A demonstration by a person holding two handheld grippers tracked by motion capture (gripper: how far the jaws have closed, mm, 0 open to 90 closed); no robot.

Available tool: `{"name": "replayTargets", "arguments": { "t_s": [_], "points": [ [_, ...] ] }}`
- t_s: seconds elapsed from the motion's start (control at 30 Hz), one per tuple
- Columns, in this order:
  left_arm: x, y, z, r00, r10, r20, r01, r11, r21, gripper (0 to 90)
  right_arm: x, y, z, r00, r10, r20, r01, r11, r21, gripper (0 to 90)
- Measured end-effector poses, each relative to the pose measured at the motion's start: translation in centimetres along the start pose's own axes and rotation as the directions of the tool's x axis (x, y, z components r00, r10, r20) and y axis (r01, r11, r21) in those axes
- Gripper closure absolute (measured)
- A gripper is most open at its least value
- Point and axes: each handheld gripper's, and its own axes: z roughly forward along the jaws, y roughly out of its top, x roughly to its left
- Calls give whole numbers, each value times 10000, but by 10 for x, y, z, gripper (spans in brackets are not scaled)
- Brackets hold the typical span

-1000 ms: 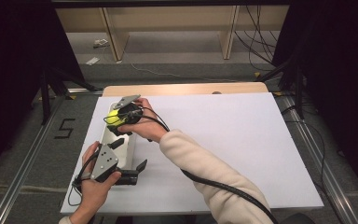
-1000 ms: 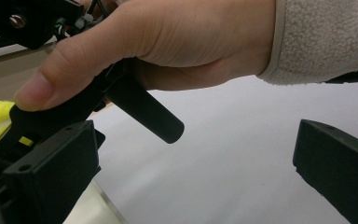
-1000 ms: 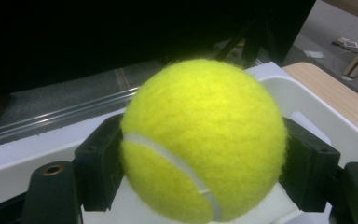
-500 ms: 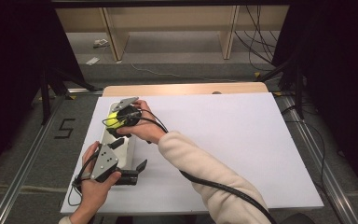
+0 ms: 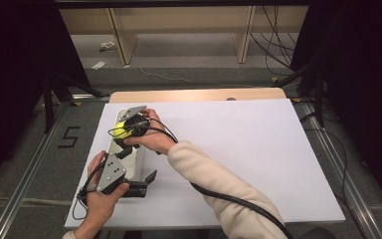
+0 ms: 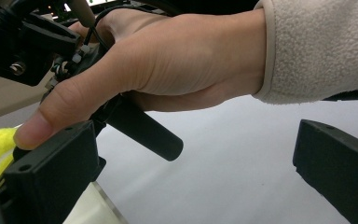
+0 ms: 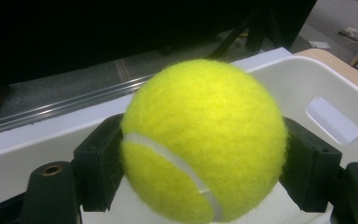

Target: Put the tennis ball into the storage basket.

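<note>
Hardly anything has shifted: the right gripper (image 7: 200,154) stays clamped, fingers on one tennis ball (image 7: 204,140), over one white bin (image 7: 279,84), while the left gripper (image 5: 138,182) fingers stand apart on the counter (image 5: 238,144).

High view looks down on table (image 5: 258,149); both gripper views close-up, sharing tennis ball (image 7: 204,140).

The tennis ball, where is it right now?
The tennis ball sits clamped between the right gripper's jaws, over the white bin at the table's left side in the high view.
</note>
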Motion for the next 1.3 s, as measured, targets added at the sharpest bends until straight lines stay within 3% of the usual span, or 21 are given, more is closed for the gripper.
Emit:
{"name": "replayTargets", "arguments": {
  "t_s": [0.33, 0.57, 0.87, 1.3],
  "points": [
    [0, 0, 0, 10000, -8, -6, 8, 10000, -14, 0, 0, 1, 1, 10000, -4, 50, 5, 9999, -120, 239],
    [0, 0, 0, 10000, -3, -8, 3, 10000, -19, 0, -1, 6, -5, 9998, -131, 128, 133, 9997, -208, 159],
    [0, 0, 0, 10000, 1, -15, -1, 10000, 0, 0, -10, 5, -25, 9995, -12, 320, 27, 9988, -485, 160],
    [0, 0, 0, 10000, 10, -26, -10, 10000, 0, 0, -25, -10, -58, 9975, 261, 655, -219, 9977, -635, 160]
  ]
}}
